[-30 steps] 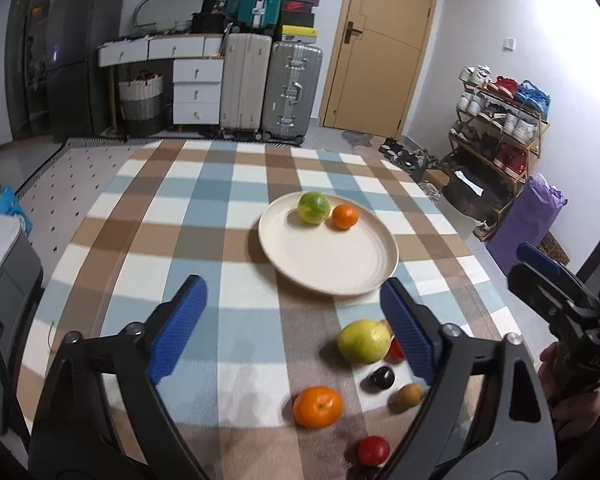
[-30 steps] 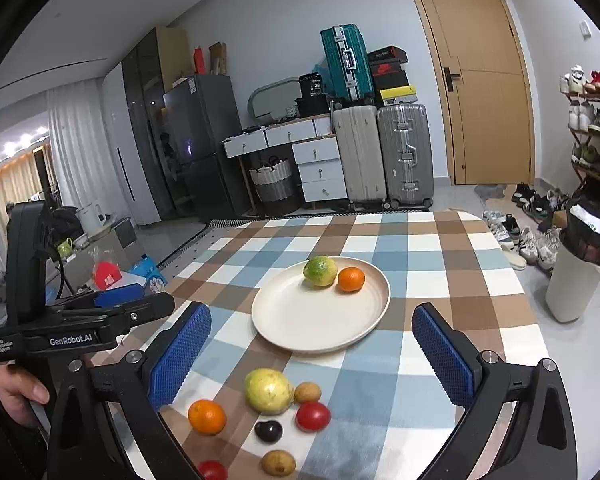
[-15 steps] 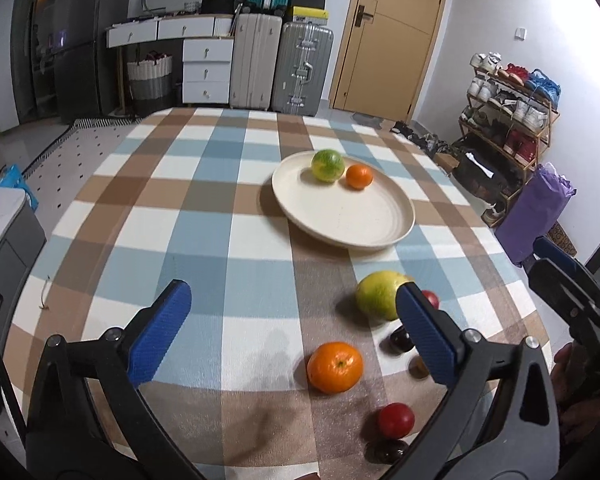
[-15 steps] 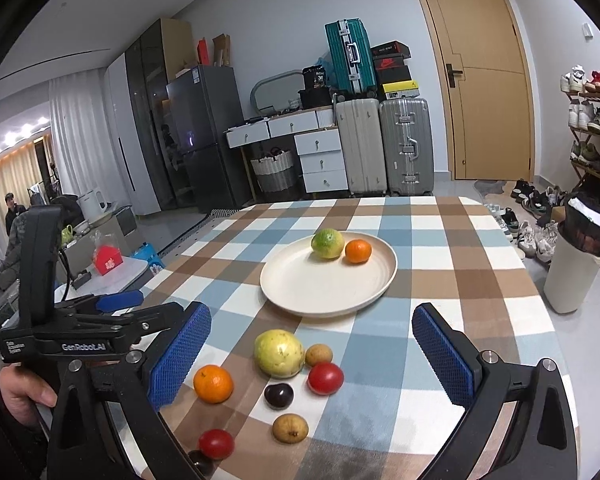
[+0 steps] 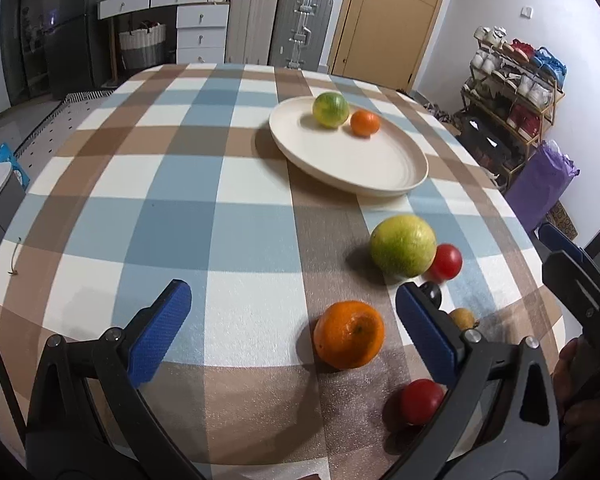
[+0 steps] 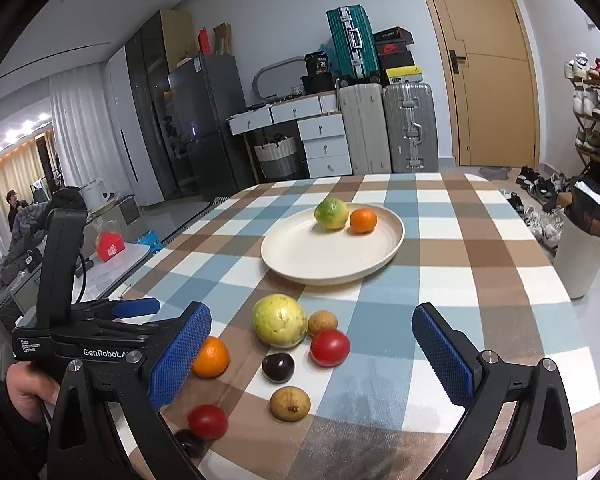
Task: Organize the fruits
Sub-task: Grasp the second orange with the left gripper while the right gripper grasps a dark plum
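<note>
Left wrist view: a dark fruit (image 5: 432, 291) is hiding partly behind the right blue pad, and a small brown fruit (image 5: 463, 318) is peeking out beside it. The left gripper (image 5: 288, 334) is standing wide open and holding nothing. An orange (image 5: 349, 334) is sitting between its fingers, near the right one, not touched. A red tomato (image 5: 421, 401) is lying at the lower right. A big yellow-green fruit (image 5: 403, 245) is touching another red tomato (image 5: 444, 262). The plate (image 5: 364, 164) in the upper middle is holding a green fruit (image 5: 331, 109) and a small orange (image 5: 365, 123).

Right wrist view: the left blue pad is covering part of the orange (image 6: 211, 357), and a dark fruit (image 6: 190, 443) at the bottom is mostly hidden. The right gripper (image 6: 312, 358) is wide open too, holding nothing. The loose fruits are lying between its fingers on the checked tablecloth (image 6: 480, 248). The left gripper is showing at the left edge.
</note>
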Demonstrator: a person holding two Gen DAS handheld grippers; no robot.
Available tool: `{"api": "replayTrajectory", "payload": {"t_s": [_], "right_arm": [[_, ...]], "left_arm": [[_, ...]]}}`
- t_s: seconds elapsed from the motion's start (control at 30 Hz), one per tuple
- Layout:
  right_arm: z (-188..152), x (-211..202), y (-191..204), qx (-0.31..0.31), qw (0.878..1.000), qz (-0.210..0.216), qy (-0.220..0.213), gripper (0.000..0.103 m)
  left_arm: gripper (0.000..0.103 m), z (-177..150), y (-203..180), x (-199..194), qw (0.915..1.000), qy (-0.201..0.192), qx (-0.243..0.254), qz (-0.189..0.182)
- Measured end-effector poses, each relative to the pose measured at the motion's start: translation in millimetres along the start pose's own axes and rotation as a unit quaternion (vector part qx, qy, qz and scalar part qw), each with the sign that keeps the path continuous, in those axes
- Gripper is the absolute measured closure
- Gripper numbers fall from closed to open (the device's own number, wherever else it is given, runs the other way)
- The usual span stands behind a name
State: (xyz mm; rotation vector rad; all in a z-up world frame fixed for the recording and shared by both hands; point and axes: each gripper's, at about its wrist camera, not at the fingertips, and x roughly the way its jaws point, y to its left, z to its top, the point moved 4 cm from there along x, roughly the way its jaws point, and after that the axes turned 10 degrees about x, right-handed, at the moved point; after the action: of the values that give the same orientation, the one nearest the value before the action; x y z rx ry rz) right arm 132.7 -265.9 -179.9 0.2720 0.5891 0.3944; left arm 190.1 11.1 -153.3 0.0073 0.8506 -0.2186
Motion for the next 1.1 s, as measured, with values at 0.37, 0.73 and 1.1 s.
{"api": "replayTrajectory", "payload": {"t_s": [0.37,0.73,1.1], "right_arm": [[-6,9,-11,0.011,1.0,-0.005,0.012,0.0],[-5,7,-7,0.007,1.0,-0.002,0.013,0.0],[-9,-11,-2,0.01,1.0,0.001,0.013,0.0]], "left_arm": [[0.003,-8,-7,23,0.9993,0.028,0.007,-0.022],[0.057,-14,-17,21,0.9944,0.032,0.014,-0.1],[0.068,-18,-17,5,0.9942,0.021,0.015,-0.104]]}}
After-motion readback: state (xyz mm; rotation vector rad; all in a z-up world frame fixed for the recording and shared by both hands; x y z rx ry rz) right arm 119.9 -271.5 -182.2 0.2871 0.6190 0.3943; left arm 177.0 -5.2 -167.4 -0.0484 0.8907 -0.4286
